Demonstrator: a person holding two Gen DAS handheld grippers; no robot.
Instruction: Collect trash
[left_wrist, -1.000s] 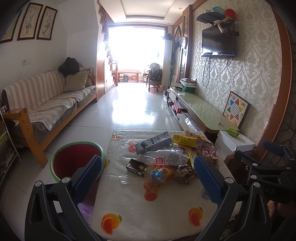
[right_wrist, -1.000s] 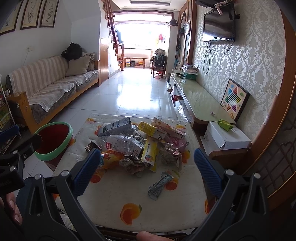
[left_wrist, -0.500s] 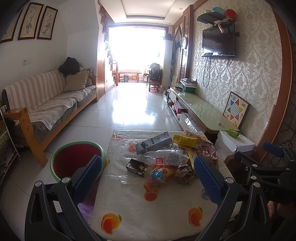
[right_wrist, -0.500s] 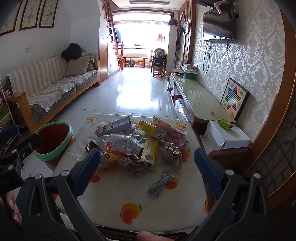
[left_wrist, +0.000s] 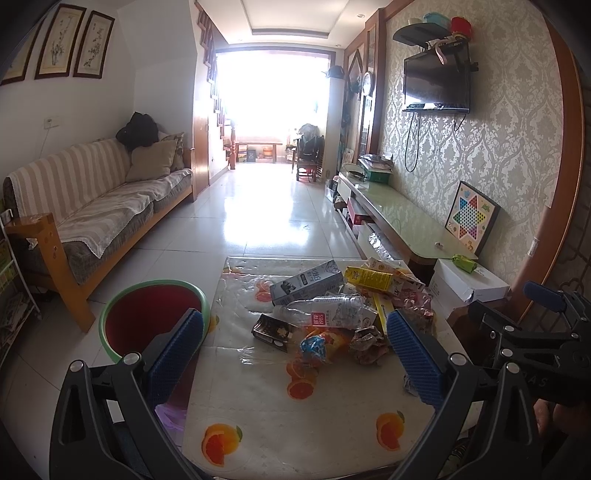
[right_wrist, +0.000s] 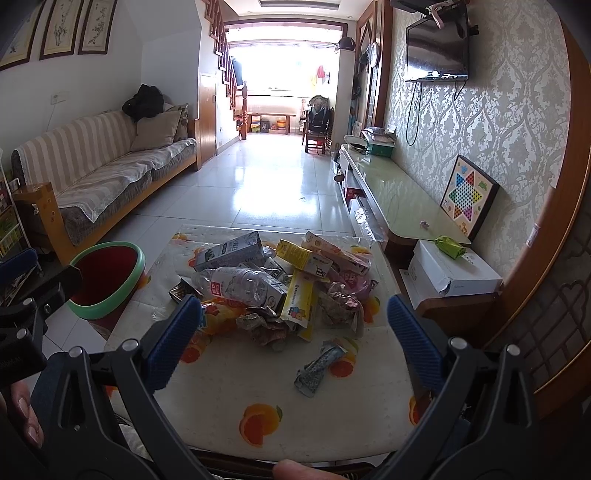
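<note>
Starting out: both grippers, left (left_wrist: 293, 350) and right (right_wrist: 295, 332), gape empty; take the loose wrapper (right_wrist: 320, 365) first, then bin (right_wrist: 107, 277).

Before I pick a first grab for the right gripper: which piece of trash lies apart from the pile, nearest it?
The crumpled blue-grey wrapper. It lies alone on the tablecloth, on the near side of the pile, closest to the open right gripper.

Bin (left_wrist: 110, 317): near wall hidden behind the left gripper's blue pad (left_wrist: 173, 354). Desk (right_wrist: 229, 406): near edge cut off by the gripper frame. Trash pile (right_wrist: 273, 288): lower items buried, carton print too small to read. Doorway (left_wrist: 273, 92): overexposed, detail lost. Hand (right_wrist: 22, 417): only fingertips in frame.
</note>
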